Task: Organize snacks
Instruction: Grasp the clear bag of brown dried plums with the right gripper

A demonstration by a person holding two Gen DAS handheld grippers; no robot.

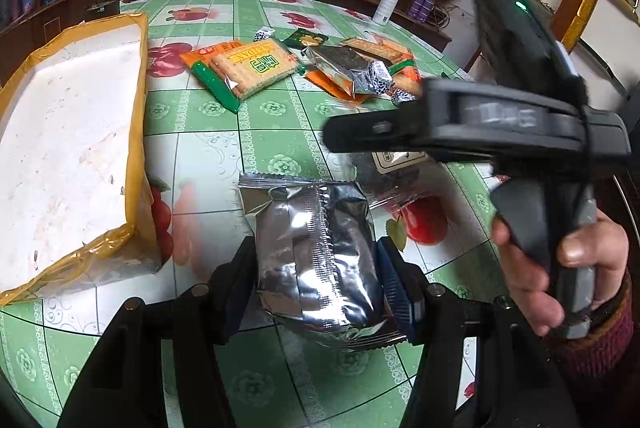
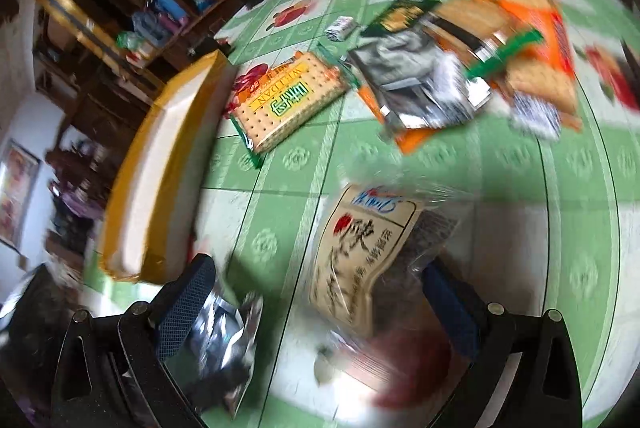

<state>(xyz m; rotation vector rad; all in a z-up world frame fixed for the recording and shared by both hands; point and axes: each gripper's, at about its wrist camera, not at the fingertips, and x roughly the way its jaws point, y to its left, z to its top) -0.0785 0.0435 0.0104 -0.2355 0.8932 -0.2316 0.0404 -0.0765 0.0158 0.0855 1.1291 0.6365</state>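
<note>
Between the fingers of the left gripper [image 1: 320, 268], in the left wrist view, a silver foil packet [image 1: 316, 248] is clamped from both sides and held above the green tablecloth [image 1: 224, 147]. To its left a white box wrapped in yellow tape [image 1: 72, 147] lies open-side up with nothing seen inside. Farther back, a cracker pack [image 1: 240, 67] lies alone and a loose pile of snacks [image 1: 360, 67] lies beside it. On the right, the right gripper [image 1: 332, 135] is held by a hand [image 1: 560, 260] above a clear bag with a beige label [image 1: 400, 163]; its jaws cannot be judged from here.

Across the blurred right wrist view, the right gripper [image 2: 320, 292] is seen with its fingers standing apart, the labelled bag [image 2: 360, 252] lying between them; no pad is seen pressing on it. The foil packet [image 2: 228, 344] shows at lower left, the box [image 2: 160, 187] beyond.

A packing step is judged to be in hand: the foil packet is to be carried over the box and let go, while the right jaws are still to be closed on the bag.
</note>
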